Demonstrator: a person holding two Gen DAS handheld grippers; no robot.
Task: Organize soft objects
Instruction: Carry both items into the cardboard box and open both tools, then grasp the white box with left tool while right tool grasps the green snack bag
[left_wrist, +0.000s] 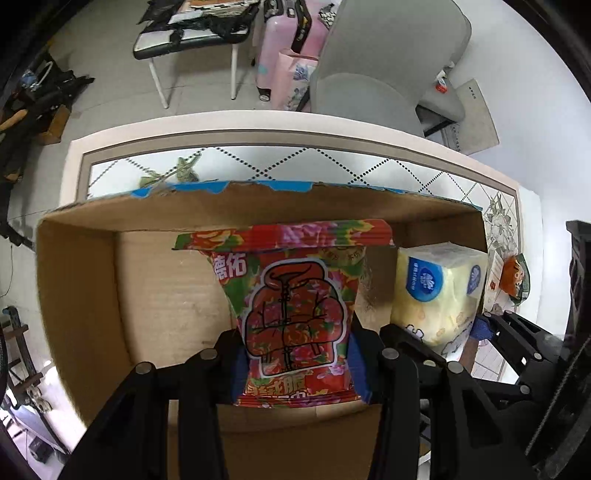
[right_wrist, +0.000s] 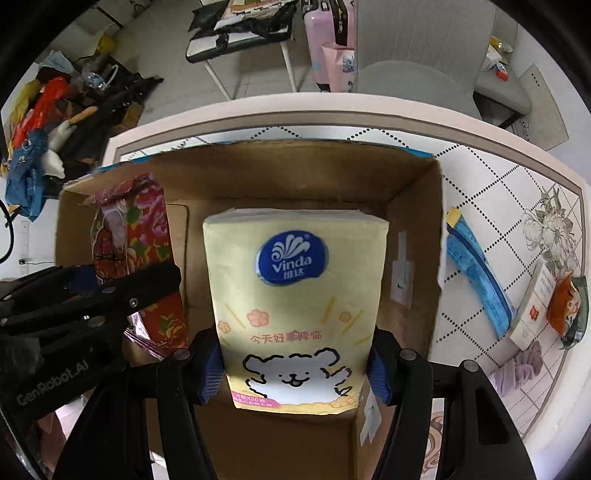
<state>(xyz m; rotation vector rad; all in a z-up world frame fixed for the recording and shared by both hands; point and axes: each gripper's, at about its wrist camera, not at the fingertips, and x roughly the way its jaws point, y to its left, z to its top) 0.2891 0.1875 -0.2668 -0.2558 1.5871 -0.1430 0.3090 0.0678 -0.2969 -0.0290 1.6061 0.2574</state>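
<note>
A white table with a tiled, diamond-dotted top (right_wrist: 491, 192) carries an open brown cardboard box with a torn blue-edged rim (left_wrist: 77, 295). Both grippers work over the box interior.

The right gripper (right_wrist: 295, 373) is clamped on a pale yellow plastic-wrapped tissue pack bearing a blue oval logo and a white cartoon bear (right_wrist: 295, 306); its blue-padded fingers (right_wrist: 210, 373) press the pack's lower sides, and the pack stands upright over the middle of the box. The left gripper (left_wrist: 295, 365) is clamped on a red floral-printed soft packet showing a padded-jacket drawing (left_wrist: 295, 306), held upright inside the box, left of the tissue pack (the two are near, not touching).

Outside the box, on the table to its right, lie a flat blue strip (right_wrist: 476, 269), a small white carton (right_wrist: 532, 310) and an orange snack packet (right_wrist: 565, 310).
</note>
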